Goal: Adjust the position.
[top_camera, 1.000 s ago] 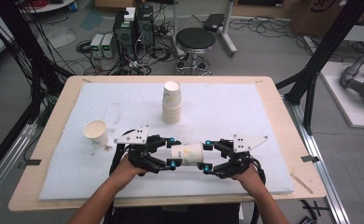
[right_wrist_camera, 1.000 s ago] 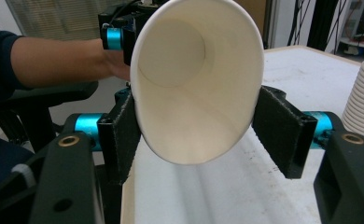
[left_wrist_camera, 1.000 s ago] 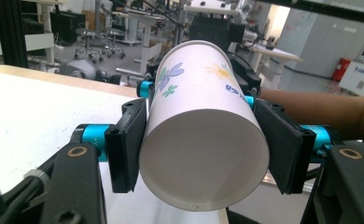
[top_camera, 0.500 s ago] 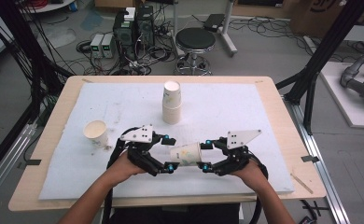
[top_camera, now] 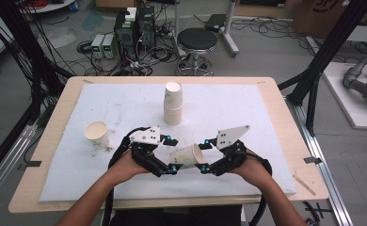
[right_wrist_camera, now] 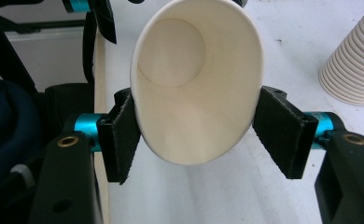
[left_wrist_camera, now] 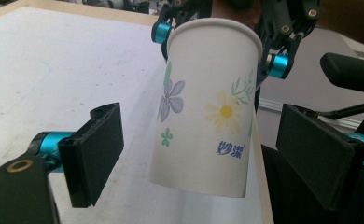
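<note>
Paper cup [top_camera: 189,156] lay sideways, rim pinched by right gripper [top_camera: 205,168]; left gripper [top_camera: 171,167] jaws (just opened) flanked its base, untouching.

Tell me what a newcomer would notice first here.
A flowered paper cup held off the white mat near the front edge, pinched at its rim by the right gripper. The left gripper has just been opening, its pads clear of the cup. Behind stands a cup stack.
</note>
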